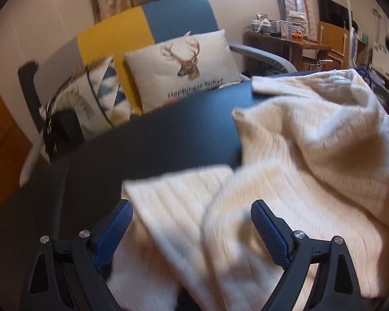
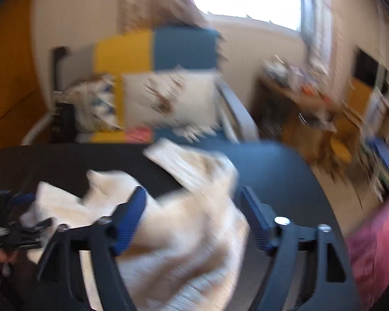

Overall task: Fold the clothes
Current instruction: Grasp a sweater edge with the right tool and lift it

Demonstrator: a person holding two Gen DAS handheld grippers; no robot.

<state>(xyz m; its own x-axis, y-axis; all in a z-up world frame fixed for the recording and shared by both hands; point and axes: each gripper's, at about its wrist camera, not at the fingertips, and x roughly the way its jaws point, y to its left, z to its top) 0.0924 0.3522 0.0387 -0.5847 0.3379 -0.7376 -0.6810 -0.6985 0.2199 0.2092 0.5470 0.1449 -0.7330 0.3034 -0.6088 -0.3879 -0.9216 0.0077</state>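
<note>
A cream knit sweater (image 1: 298,155) lies crumpled on the dark blue table (image 1: 155,140). In the left wrist view my left gripper (image 1: 192,207) hangs over its near folded edge, jaws wide apart, and the blue pads (image 1: 116,223) do not press the cloth. The right wrist view is blurred. It shows the sweater (image 2: 184,233) bunched under my right gripper (image 2: 193,194), whose jaws also stand apart with cloth below them, not pinched. My left gripper (image 2: 18,215) appears at that view's left edge, by the sweater's far side.
Behind the table stands a blue and yellow sofa (image 1: 176,15) with a deer cushion (image 1: 181,70) and a patterned cushion (image 1: 98,96). A wooden side table (image 1: 285,44) with cups is at the back right. A pink cloth (image 2: 376,238) lies off the table's right edge.
</note>
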